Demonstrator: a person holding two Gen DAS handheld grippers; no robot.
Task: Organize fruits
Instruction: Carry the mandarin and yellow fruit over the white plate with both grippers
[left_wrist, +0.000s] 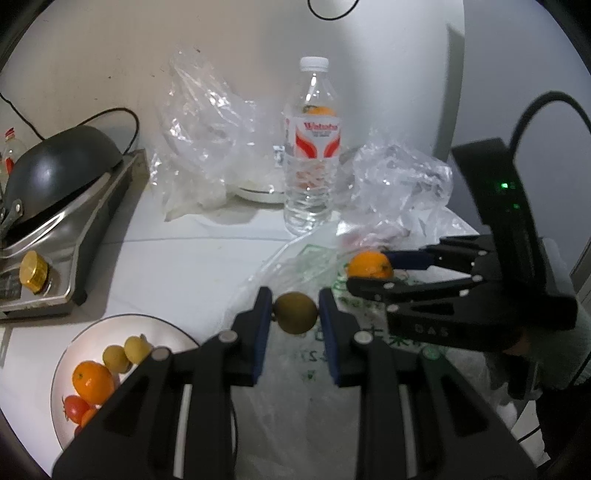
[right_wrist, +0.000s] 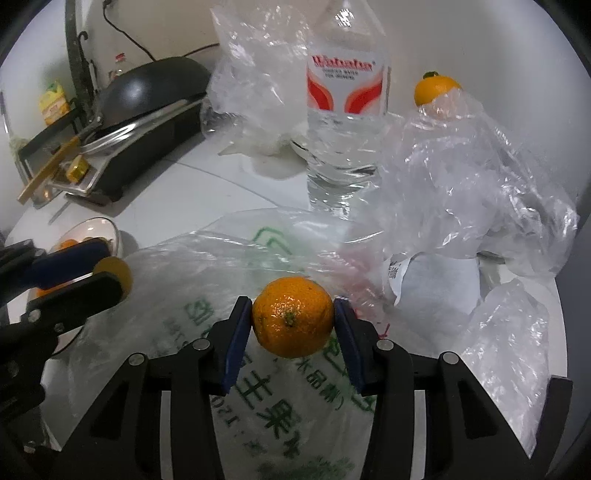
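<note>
Both grippers are carrying fruit clear of the printed clear plastic bag (right_wrist: 229, 369) beneath them for sorting: the left gripper (left_wrist: 295, 314) is clamping a small round olive-brown fruit (left_wrist: 295, 313) and the right gripper (right_wrist: 293, 321) is clamping a round orange mandarin (right_wrist: 293, 321).

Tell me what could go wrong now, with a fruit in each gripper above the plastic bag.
The left gripper pinches the small greenish fruit only at its sides, so it might slip out short of the plate. The right gripper with the orange sits close by; they could bump. The water bottle stands nearby and might tip.
</note>
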